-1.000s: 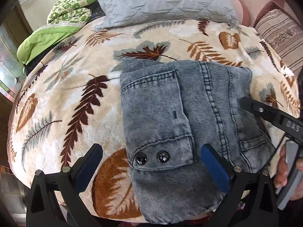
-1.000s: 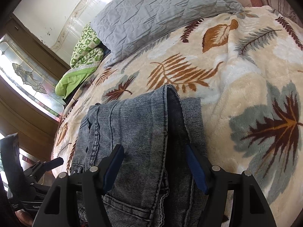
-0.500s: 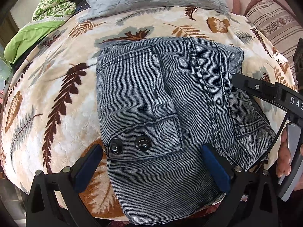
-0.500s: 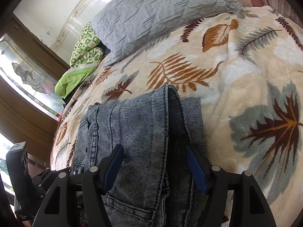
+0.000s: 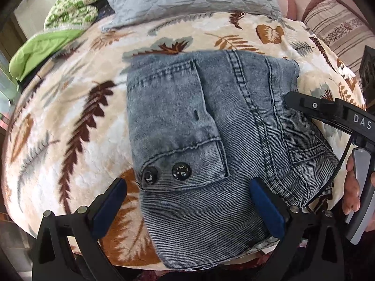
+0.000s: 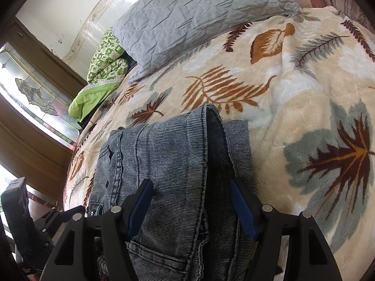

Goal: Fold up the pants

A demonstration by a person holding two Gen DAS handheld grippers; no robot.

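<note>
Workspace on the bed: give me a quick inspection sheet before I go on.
Surface: leaf-print blanket, soft.
Job's things: grey denim pants folded into a compact stack, flap pocket with two snaps on top.
Clutter: grey quilted pillow, green quilt at the far side.
Grippers: left tool open above the stack; right tool open, straddling the folded edge.
Cables: thin black cable by the right tool.
Surroundings: patterned glass window, striped cushion.
</note>
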